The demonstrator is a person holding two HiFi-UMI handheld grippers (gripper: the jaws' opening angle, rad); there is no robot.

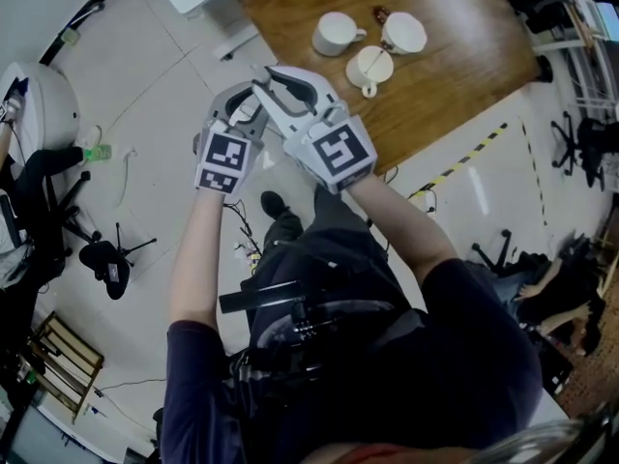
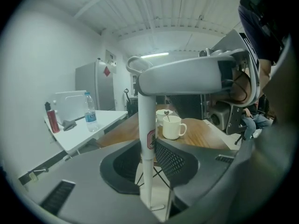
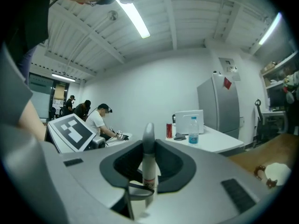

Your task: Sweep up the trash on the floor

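Where the left gripper (image 2: 149, 162) closes, a thin white looped pole (image 2: 147, 125) stands upright between its dark pads, pinched on both sides, with a red label partway up and a small loop at the top. The right gripper (image 3: 145, 171) likewise clamps a white grey-capped pole (image 3: 148, 157), whose rounded tip rises just above the jaws. From the head view both grippers sit close together in front of the person's chest, marker cubes facing up, over the pale tiled floor (image 1: 145, 66) just beside the near corner of the wooden counter (image 1: 464, 56). Three white cups (image 1: 334, 34) stand on that counter, one with a spoon in it. Farther off in the left gripper view, a white counter (image 2: 110, 120) carries a water bottle (image 2: 90, 113) and a red can (image 2: 54, 121).
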